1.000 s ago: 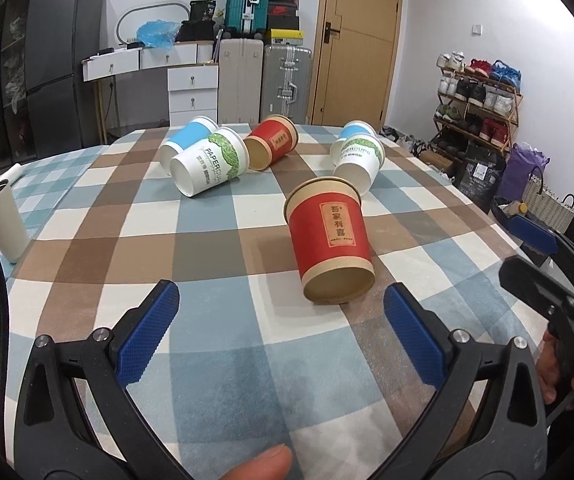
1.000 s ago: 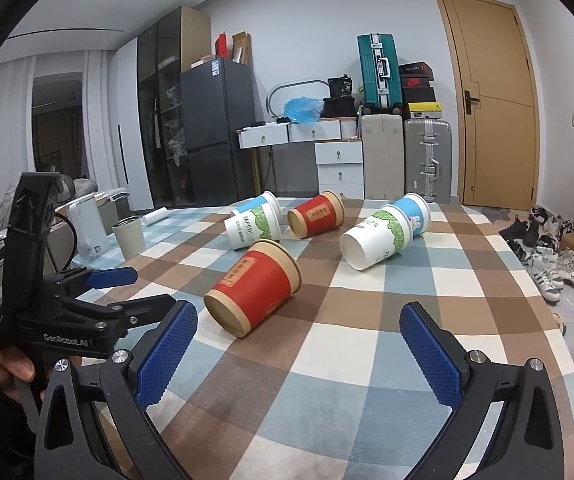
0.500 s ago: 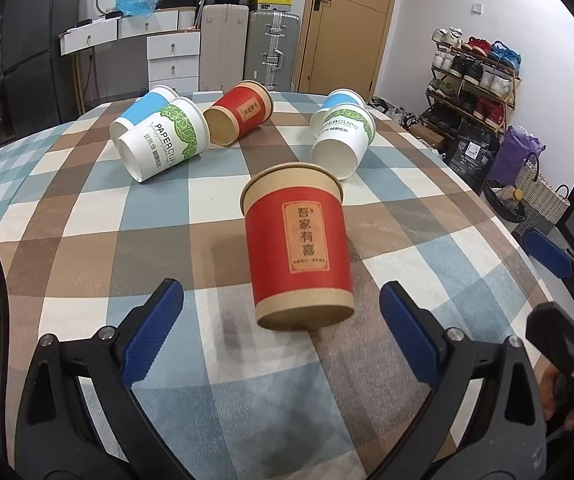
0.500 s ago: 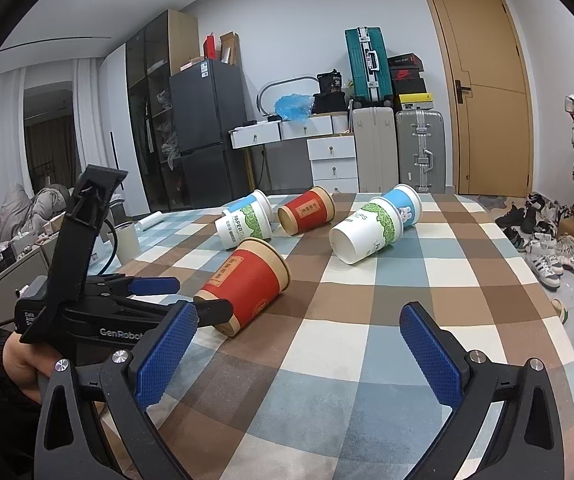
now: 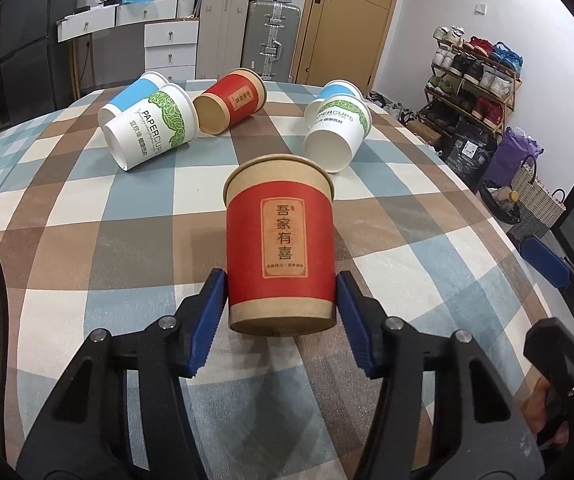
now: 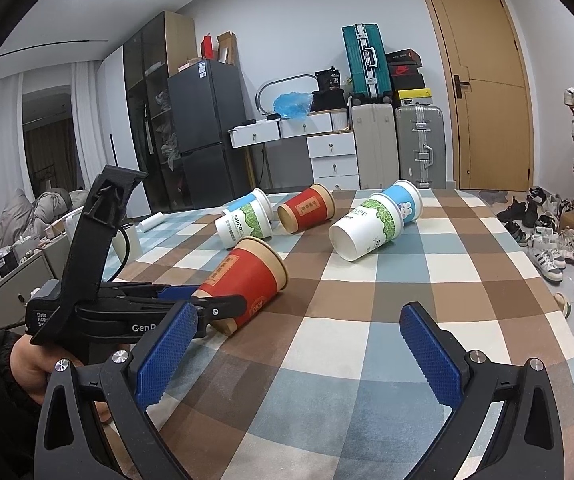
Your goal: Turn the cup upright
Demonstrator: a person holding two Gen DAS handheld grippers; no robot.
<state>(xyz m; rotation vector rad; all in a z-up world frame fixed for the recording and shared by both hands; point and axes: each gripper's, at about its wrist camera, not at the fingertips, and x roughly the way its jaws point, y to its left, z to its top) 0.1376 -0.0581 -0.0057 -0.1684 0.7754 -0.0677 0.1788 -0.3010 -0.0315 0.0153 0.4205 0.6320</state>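
Observation:
A red paper cup (image 5: 280,240) lies on its side on the checked tablecloth (image 5: 87,240), its base toward me. My left gripper (image 5: 281,300) is shut on the base end of this cup, a blue pad touching each side. In the right wrist view the same cup (image 6: 247,280) rests on the cloth with the left gripper (image 6: 203,300) clamped on its base. My right gripper (image 6: 293,354) is open and empty, above the cloth to the right of the cup.
Further back lie a second red cup (image 5: 231,106), a white and green cup (image 5: 151,132) with a blue one behind it, and another white and blue pair (image 5: 337,136). The table's right edge (image 5: 527,248) drops to the floor. A white cylinder (image 6: 127,242) stands at the left.
My left gripper has moved forward onto the red cup and shut on its base end. The right gripper has stayed open and about in place.

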